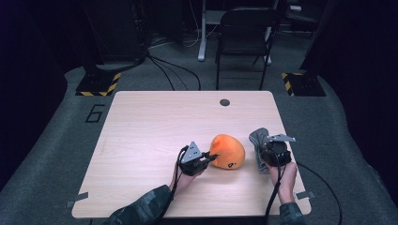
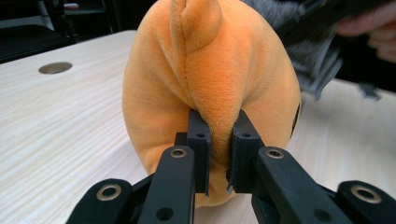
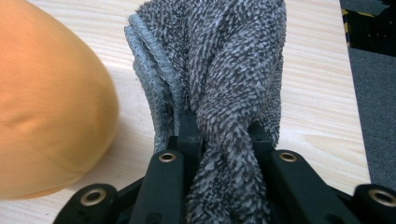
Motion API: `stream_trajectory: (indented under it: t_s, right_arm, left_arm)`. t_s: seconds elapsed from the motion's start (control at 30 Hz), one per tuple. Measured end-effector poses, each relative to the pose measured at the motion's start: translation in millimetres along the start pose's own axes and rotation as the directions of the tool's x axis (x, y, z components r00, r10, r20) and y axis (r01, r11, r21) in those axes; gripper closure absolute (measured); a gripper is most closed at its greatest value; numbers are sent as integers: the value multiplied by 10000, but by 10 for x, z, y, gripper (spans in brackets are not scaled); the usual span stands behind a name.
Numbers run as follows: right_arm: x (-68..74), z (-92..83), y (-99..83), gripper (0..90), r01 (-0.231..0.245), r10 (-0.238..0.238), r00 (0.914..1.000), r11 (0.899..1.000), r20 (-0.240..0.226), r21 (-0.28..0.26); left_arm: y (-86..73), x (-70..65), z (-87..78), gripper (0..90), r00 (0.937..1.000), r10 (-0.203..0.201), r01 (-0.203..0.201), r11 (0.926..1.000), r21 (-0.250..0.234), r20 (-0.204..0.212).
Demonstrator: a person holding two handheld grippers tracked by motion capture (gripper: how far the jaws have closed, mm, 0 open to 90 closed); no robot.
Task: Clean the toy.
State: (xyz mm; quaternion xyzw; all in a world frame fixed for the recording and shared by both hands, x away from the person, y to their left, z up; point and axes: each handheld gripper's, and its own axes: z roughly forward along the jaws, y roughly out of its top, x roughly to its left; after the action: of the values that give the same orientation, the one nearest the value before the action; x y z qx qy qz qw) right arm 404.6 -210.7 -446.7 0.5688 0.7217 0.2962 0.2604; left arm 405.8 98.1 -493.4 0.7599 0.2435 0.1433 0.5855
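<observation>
An orange plush toy (image 1: pixel 227 151) rests on the wooden table (image 1: pixel 150 122) between my two hands. My left gripper (image 1: pixel 212 156) is at its left side, shut on a fold of the orange plush (image 2: pixel 219 93), which bulges between the jaws. In the left gripper view its gripper (image 2: pixel 219 154) pinches the fabric tight. My right gripper (image 1: pixel 268 149) sits to the right of the toy, shut on a grey towel (image 1: pixel 259 140). The grey towel (image 3: pixel 224 70) is bunched between the right gripper (image 3: pixel 224 135) jaws, and the orange plush toy (image 3: pixel 46 102) lies at its left.
A round grommet hole (image 1: pixel 225 102) sits near the table's far edge. A black chair (image 1: pixel 244 33) stands behind the table. Cables (image 1: pixel 324 187) trail from the grippers past the near edge. Bare tabletop spreads to the left and far side.
</observation>
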Motion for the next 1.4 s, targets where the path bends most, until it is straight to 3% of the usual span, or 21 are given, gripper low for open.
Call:
stream_trajectory:
  t_s: [0.2,0.3,0.37,0.47,0.53,0.6,0.7,0.73,0.9,0.97,1.1,1.17,1.2,1.3,1.4]
  right_arm:
    - [-15,-13,8,741,-45,45,10000,9999,0,-129]
    - [-1,-18,15,741,11,-11,10000,10000,2,-79]
    - [7,-18,18,741,64,-64,10000,9999,-6,-139]
    - [21,-29,26,741,51,-51,10000,9999,6,-126]
    - [18,-35,26,741,107,-107,9999,9999,13,-120]
    - [18,-37,28,741,104,-104,9999,9999,-1,-120]
    - [40,-46,39,741,179,-179,9998,9998,-35,-120]
    - [61,-61,52,741,209,-210,9998,9997,-67,-140]
    - [325,-244,213,741,668,-720,9954,9945,-635,-811]
    - [514,-334,304,740,949,-1070,9893,9883,-993,-1191]
    - [946,-430,449,740,1513,-1844,9656,9718,-1831,-1808]
    - [1124,-404,461,739,2005,-2353,9541,9614,-1851,-1886]
    - [1186,-363,450,738,2113,-2450,9500,9609,-1937,-1790]
    - [1243,-182,378,737,2580,-2773,9490,9566,-1502,-1357]
    - [1165,-134,346,736,2515,-2686,9516,9599,-1492,-1236]
  left_arm:
    - [194,0,-159,817,9964,-847,844,9940,-696,-10]
    - [210,-6,-189,816,9892,-1466,1456,9857,-849,-56]
    - [190,-16,-184,815,9833,-1815,1801,9804,-795,-111]
    - [124,-2,-133,815,9797,-1994,1977,9782,-644,-221]
    - [47,23,-87,814,9772,-2104,2096,9773,-300,-269]
    - [-46,50,-24,813,9711,-2367,2369,9715,32,-314]
    - [-132,56,38,813,9725,-2285,2300,9727,306,-457]
    - [-120,50,38,812,9758,-2134,2151,9759,353,-474]
    - [-113,14,44,810,9834,-1726,1752,9835,445,-561]
    - [-110,12,43,809,9853,-1613,1640,9852,489,-557]
    - [-104,9,40,807,9883,-1412,1445,9878,579,-577]
    - [-99,-3,38,805,9901,-1300,1333,9889,653,-527]
    - [-98,-12,43,804,9902,-1280,1314,9894,620,-562]
    - [-104,-19,58,799,9906,-1260,1296,9889,727,-526]
    - [-107,-11,63,797,9919,-1177,1212,9895,794,-470]
